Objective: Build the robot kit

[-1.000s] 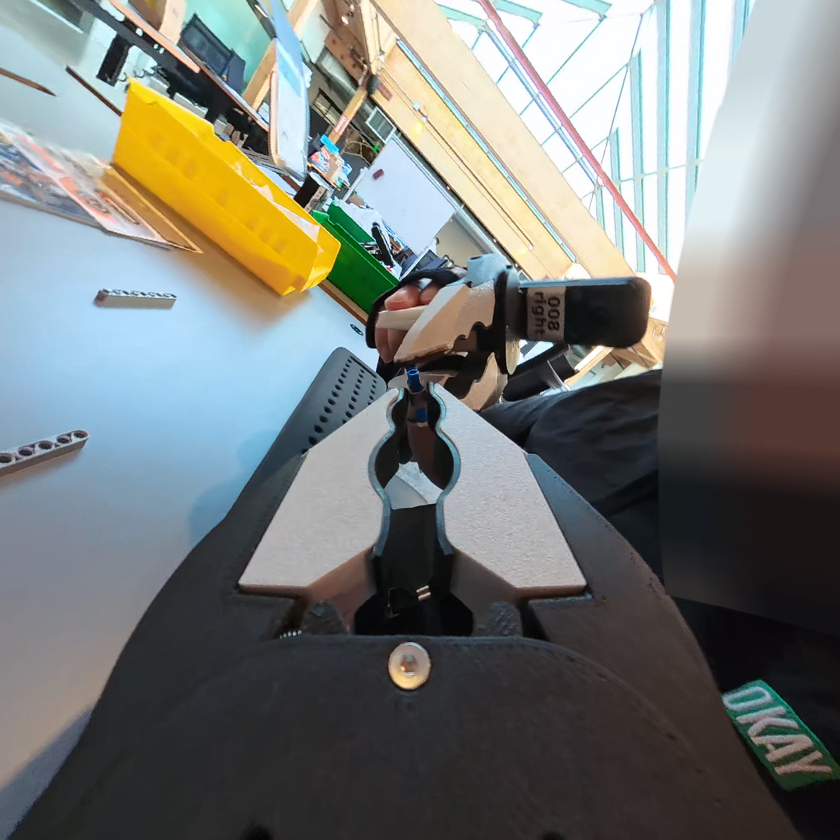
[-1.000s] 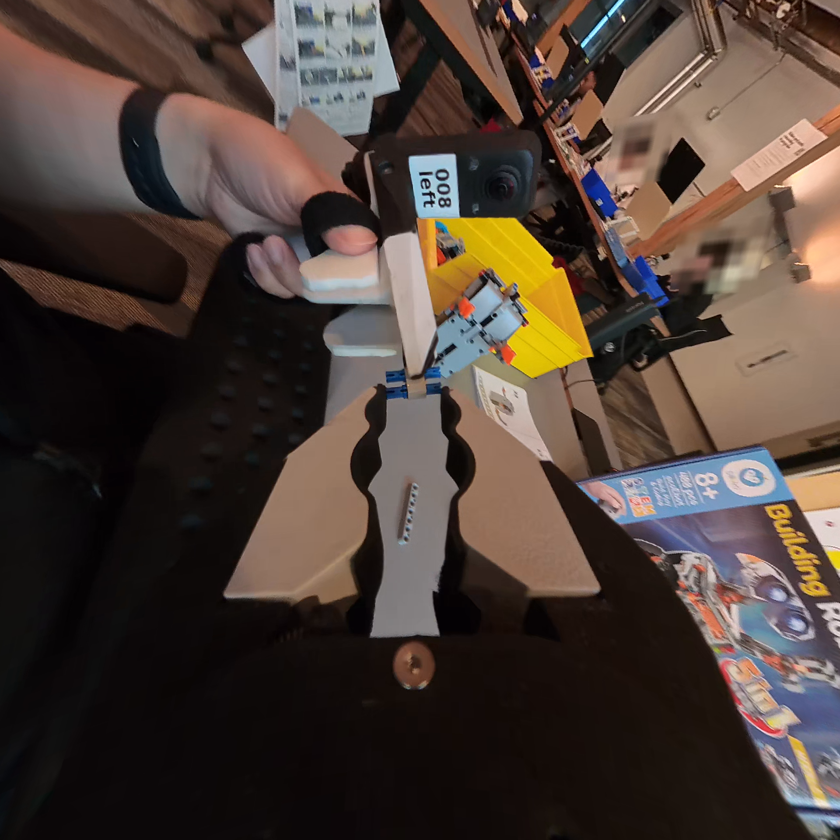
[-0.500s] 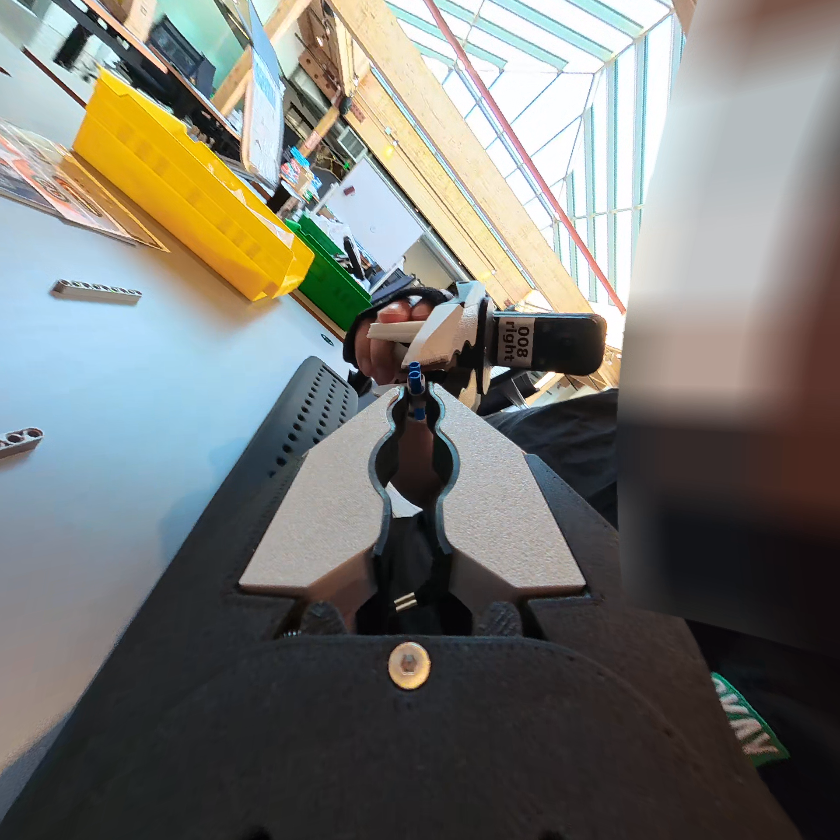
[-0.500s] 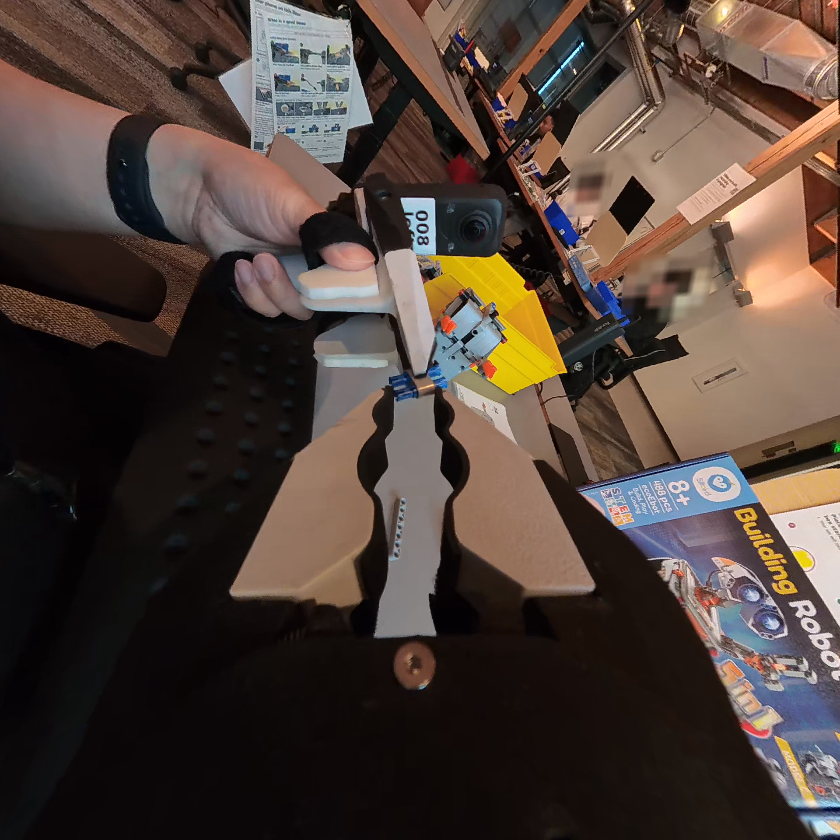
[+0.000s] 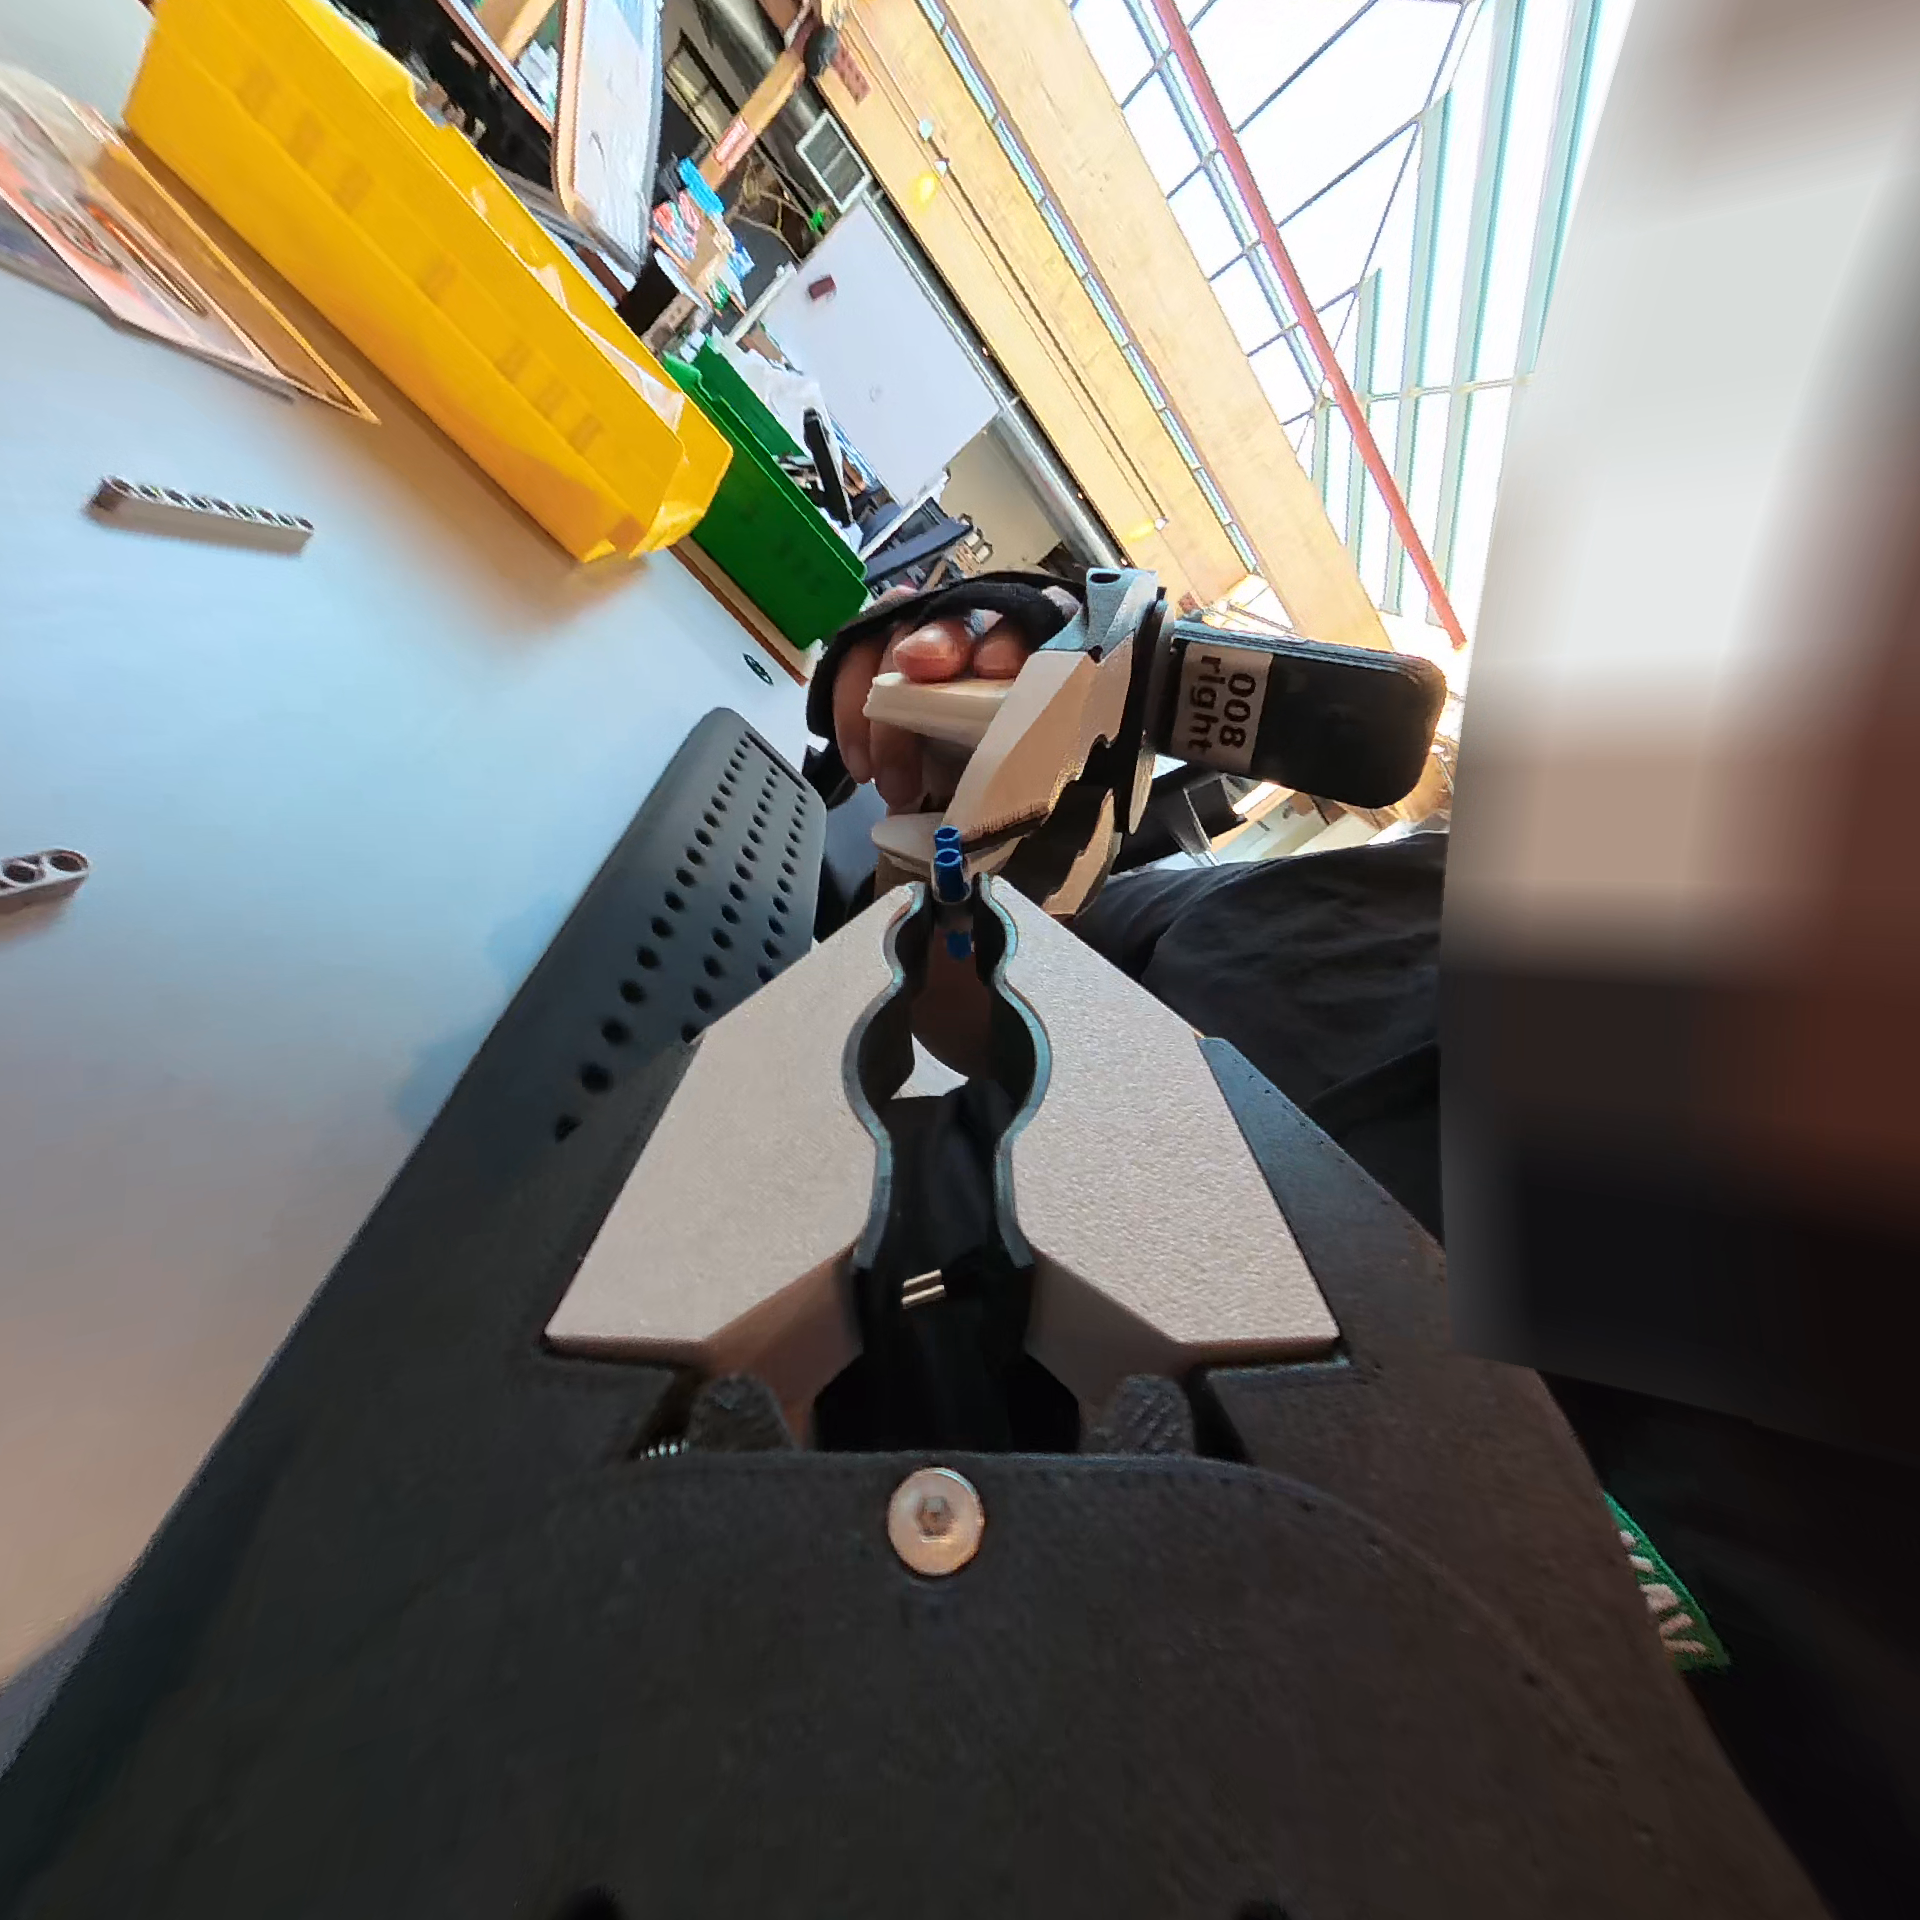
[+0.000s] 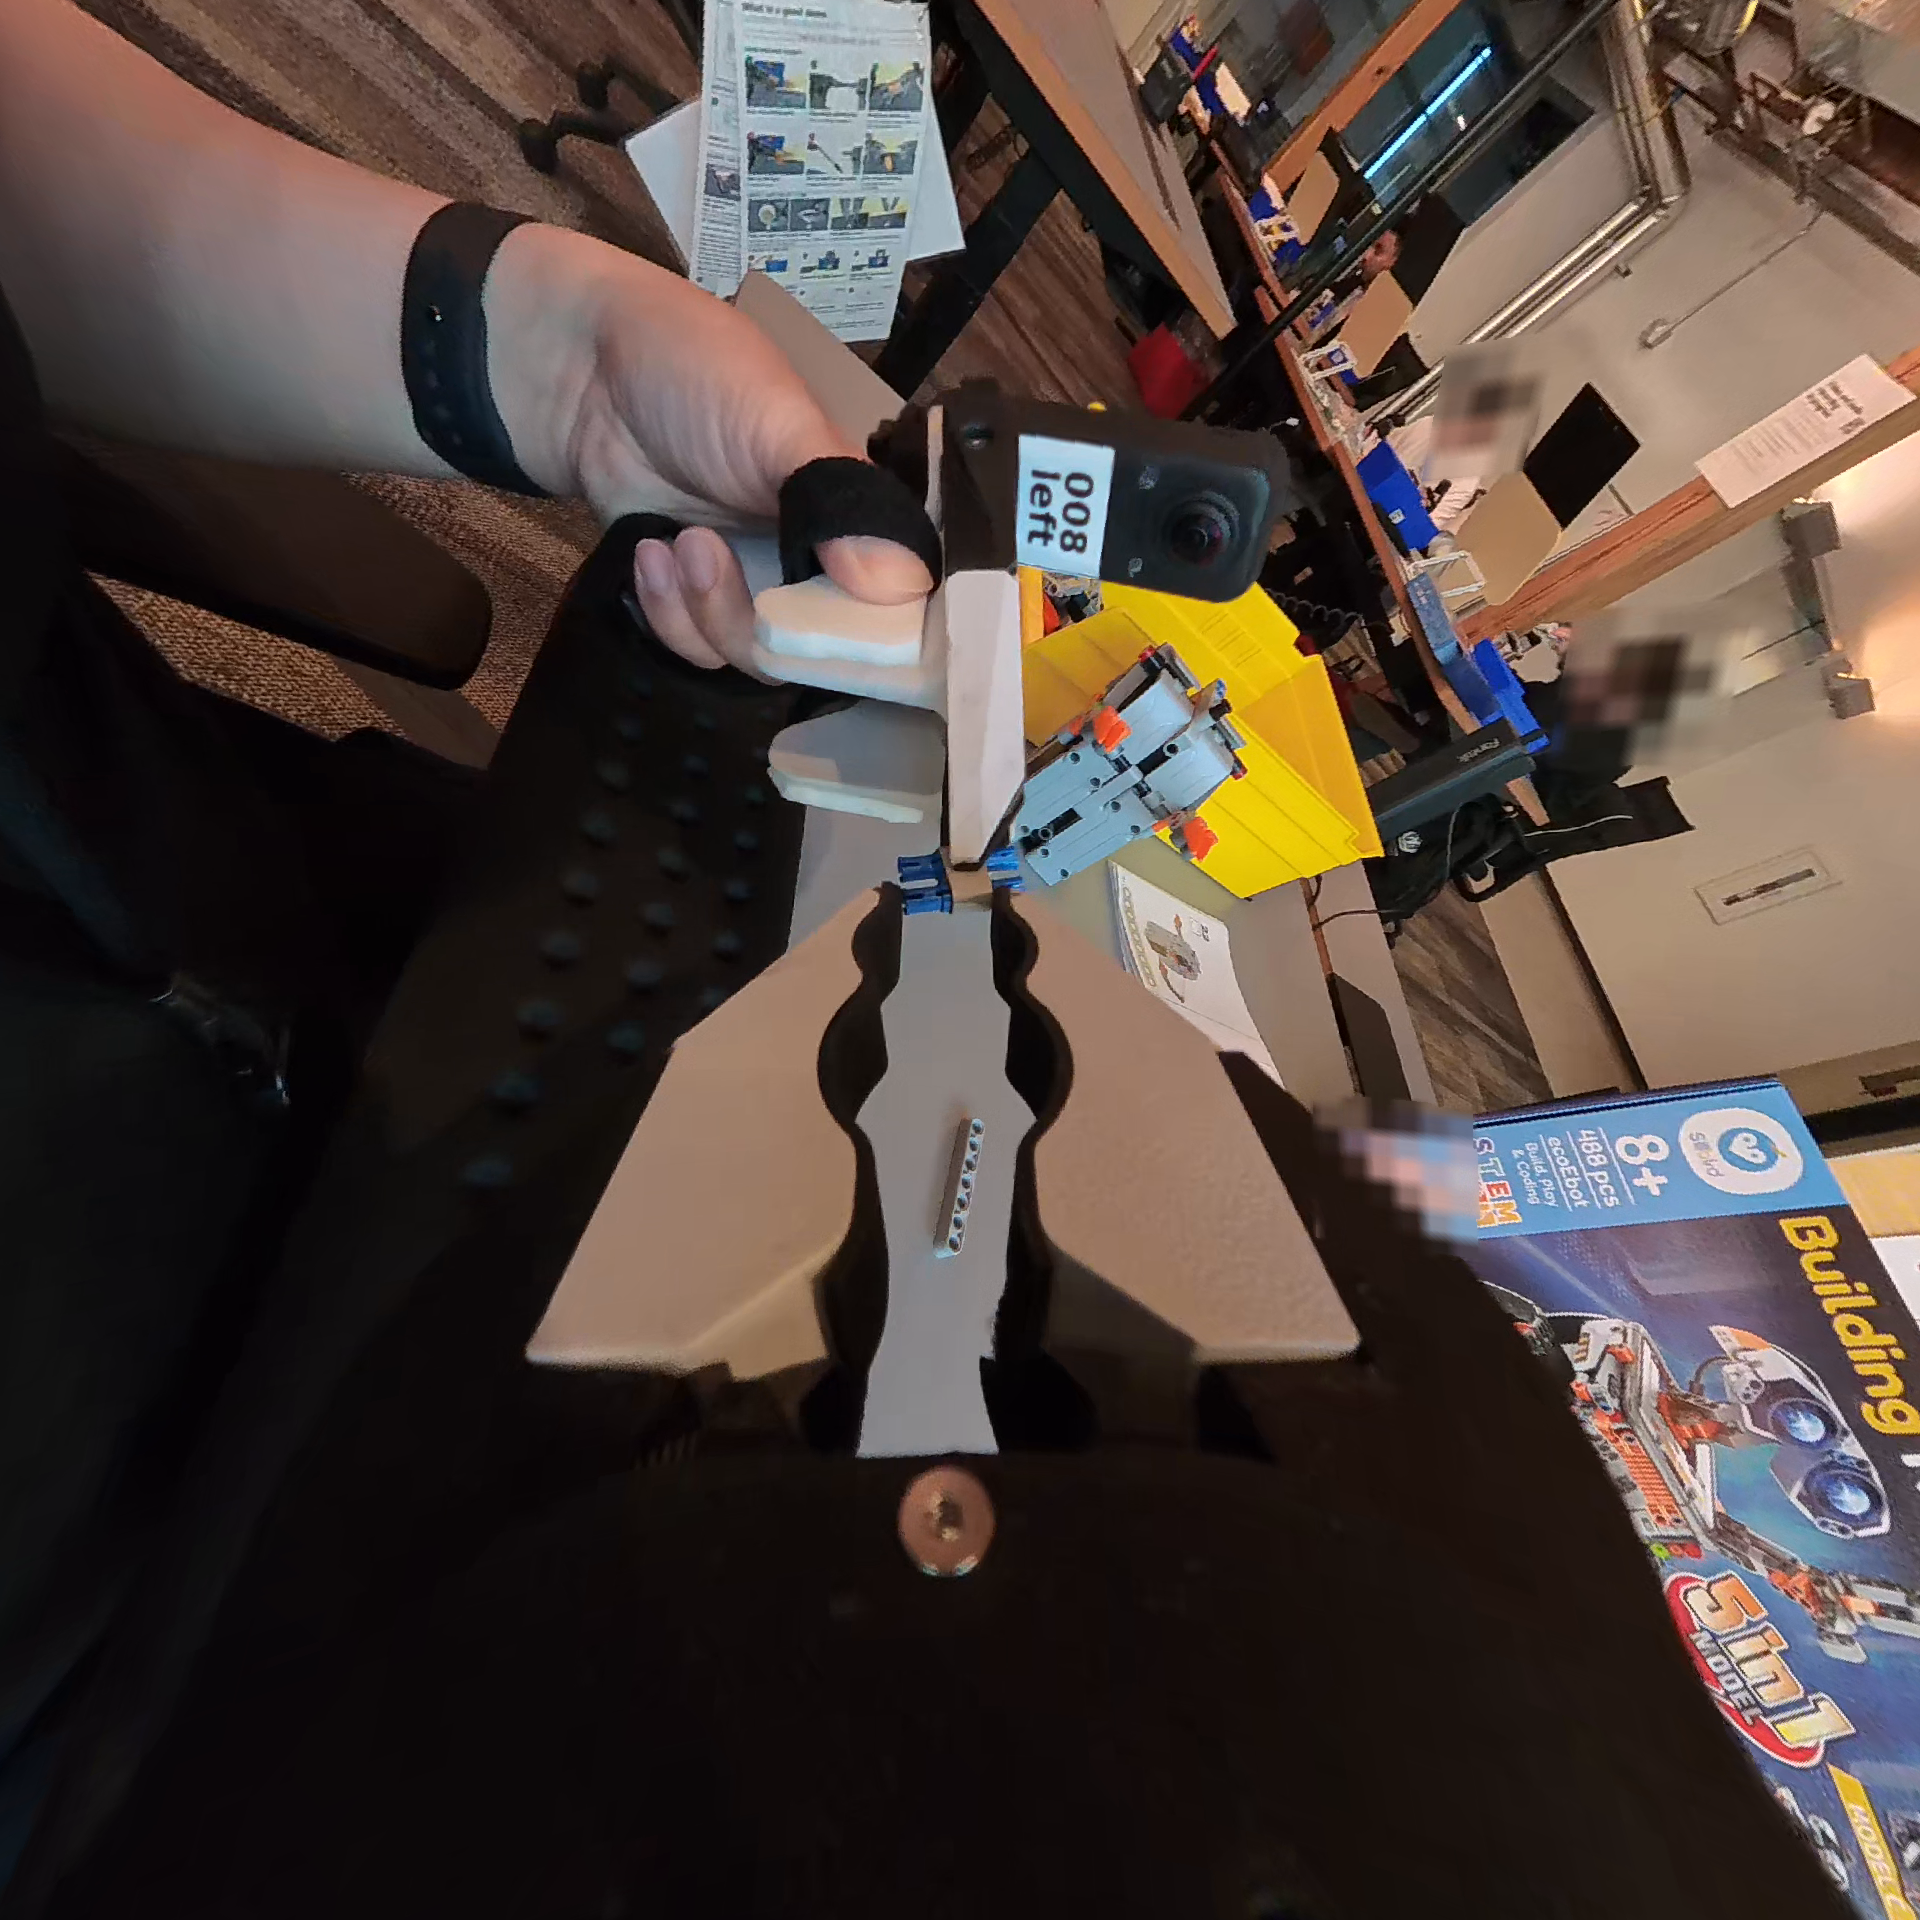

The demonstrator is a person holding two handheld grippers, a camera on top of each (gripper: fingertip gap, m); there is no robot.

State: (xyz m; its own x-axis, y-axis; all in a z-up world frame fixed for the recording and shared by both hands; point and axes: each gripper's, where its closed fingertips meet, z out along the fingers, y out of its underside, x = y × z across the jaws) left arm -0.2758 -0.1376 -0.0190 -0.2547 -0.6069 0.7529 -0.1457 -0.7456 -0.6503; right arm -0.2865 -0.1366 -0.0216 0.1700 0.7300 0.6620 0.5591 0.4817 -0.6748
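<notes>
Change: hardly any, my grippers still meet tip to tip over the table (image 5: 312, 727) edge | left gripper (image 5: 948, 902): nearly shut, pinching blue pin (image 5: 945, 857) | right gripper (image 6: 948, 902): narrow gap, tips at the pin (gripping or just touching, can't tell) | grey model (image 6: 1122, 774) behind.
</notes>
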